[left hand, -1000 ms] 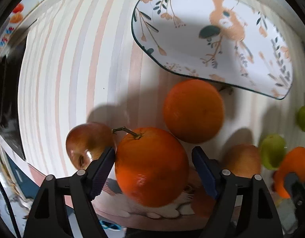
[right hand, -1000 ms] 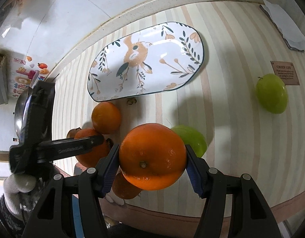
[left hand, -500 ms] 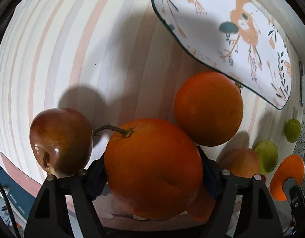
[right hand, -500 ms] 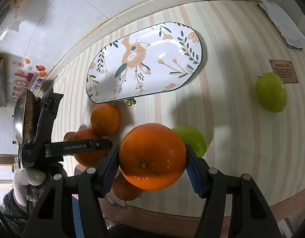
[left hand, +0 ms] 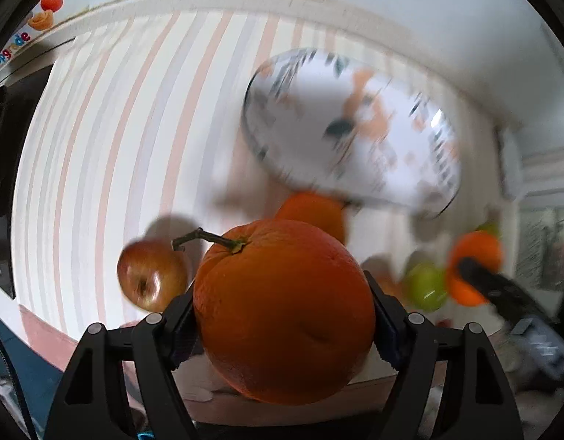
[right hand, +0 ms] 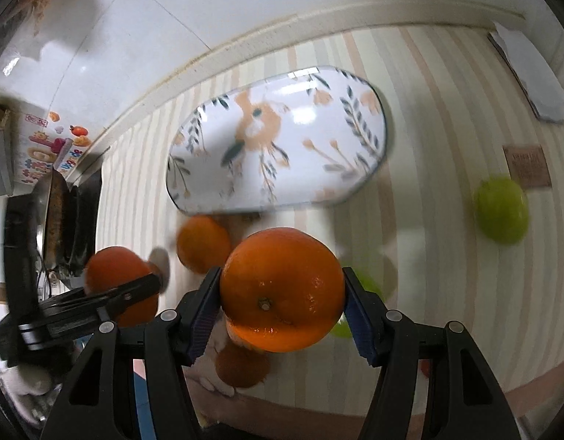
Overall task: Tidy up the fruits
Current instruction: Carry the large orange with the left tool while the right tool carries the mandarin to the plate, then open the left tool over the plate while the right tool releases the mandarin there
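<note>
Your left gripper (left hand: 284, 315) has its fingers (left hand: 179, 326) closed on a stemmed orange (left hand: 282, 308), one pad pressed to each side, the short stalk pointing up and to the left. The fruit is off the striped bench (left hand: 109, 139), with the cloth showing beyond and below it. Just to its left a red apple (left hand: 152, 275) lies on the bench, and right behind it a second orange (left hand: 311, 212) sits at the near rim of the oval floral plate (left hand: 355, 135); this view is blurred, so you cannot tell whether that orange touches the rim. At the right of the same view a green apple (left hand: 425, 286) rests on the bench.

Your right gripper (right hand: 282, 304) is likewise clamped shut on an orange of its own, the navel orange (right hand: 282, 289), whose button end faces the camera. It too is clear of the bench. Behind it the plate (right hand: 278, 146) lies lengthwise with nothing on it. The loose orange (right hand: 203, 244) sits at the plate's near edge, and the left gripper (right hand: 98, 300) with its stemmed orange (right hand: 117, 275) shows at the left. A green apple (right hand: 362, 289) peeks out just behind the right finger, and a second green apple (right hand: 502, 211) lies well apart at the right, near a small brown card (right hand: 527, 167). Below the held fruit another roundish orange-brown fruit (right hand: 241, 365) rests near the bench's front edge; which kind, you cannot tell.
</note>
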The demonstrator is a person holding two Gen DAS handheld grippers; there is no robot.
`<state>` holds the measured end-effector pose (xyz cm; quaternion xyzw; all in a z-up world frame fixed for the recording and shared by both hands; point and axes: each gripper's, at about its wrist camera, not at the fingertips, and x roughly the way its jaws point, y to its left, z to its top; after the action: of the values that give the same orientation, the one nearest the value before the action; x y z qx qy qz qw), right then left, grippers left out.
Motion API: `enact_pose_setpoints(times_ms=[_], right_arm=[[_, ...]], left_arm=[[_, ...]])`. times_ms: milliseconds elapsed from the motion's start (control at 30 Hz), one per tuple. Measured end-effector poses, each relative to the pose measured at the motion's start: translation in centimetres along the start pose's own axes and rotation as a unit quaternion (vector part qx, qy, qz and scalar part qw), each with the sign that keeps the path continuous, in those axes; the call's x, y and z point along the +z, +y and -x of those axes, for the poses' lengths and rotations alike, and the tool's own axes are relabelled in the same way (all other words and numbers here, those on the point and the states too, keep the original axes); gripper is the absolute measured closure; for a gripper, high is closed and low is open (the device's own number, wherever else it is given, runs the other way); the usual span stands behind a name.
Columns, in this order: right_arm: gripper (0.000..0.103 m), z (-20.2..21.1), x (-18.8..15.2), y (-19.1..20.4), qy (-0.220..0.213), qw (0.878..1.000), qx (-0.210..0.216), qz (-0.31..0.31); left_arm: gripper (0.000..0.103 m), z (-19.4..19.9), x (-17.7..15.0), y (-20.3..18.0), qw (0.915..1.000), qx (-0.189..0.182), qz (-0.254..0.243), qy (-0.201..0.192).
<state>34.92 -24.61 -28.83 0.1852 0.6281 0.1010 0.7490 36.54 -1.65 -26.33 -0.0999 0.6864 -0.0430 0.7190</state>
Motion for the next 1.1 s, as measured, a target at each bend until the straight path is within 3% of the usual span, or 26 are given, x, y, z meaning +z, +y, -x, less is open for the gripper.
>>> enact_pose_setpoints(times_ms=[167,267,400,600,733,767,833,867,1000,1100], right_arm=[[0.038,-2.0,5.3,1.7,-0.007,0.999,-0.013,0.039],[0.038,-4.5,8.7,2.7,0.003,0.997,-0.034,0.072],[0.038,-8.1,12.3,2.7,0.038,0.994,-0.052,0.087],[0.037,-11.0,15.3,2.3,0.07,0.99,-0.075,0.092],[0.036,-11.8,16.1,2.3,0.078,0.988,-0.088,0.098],[0.034,-11.8,16.3,2.4,0.081,0.988,-0.089,0.096],[0.014,-11.7,16.8,2.3,0.083,0.988,-0.09,0.09],[0.01,-11.7,17.1,2.4,0.082,0.989,-0.09,0.088],[0.008,-10.8,17.5,2.1,0.077,0.99,-0.092,0.077],[0.008,-9.7,17.4,1.3,0.075,0.992,-0.083,0.057]], left_arm=[[0.027,-0.3,8.1,-2.1,0.9995,-0.025,-0.01,-0.016],[0.027,-2.8,11.6,-2.2,0.9997,-0.023,-0.01,0.007],[0.027,-6.3,13.7,-2.3,0.999,-0.008,-0.01,0.043],[0.027,-9.6,15.3,-3.1,0.9973,-0.001,-0.01,0.073],[0.026,-10.8,15.4,-3.9,0.9954,0.039,-0.021,0.085],[0.026,-11.1,15.4,-3.9,0.9948,0.043,-0.021,0.09],[0.026,-11.2,15.7,-4.2,0.9952,0.043,-0.023,0.084],[0.026,-11.0,15.7,-4.3,0.9957,0.04,-0.025,0.08],[0.014,-9.6,15.6,-4.5,0.9968,0.041,-0.033,0.061],[0.012,-7.8,15.0,-4.7,0.9973,0.044,-0.042,0.041]])
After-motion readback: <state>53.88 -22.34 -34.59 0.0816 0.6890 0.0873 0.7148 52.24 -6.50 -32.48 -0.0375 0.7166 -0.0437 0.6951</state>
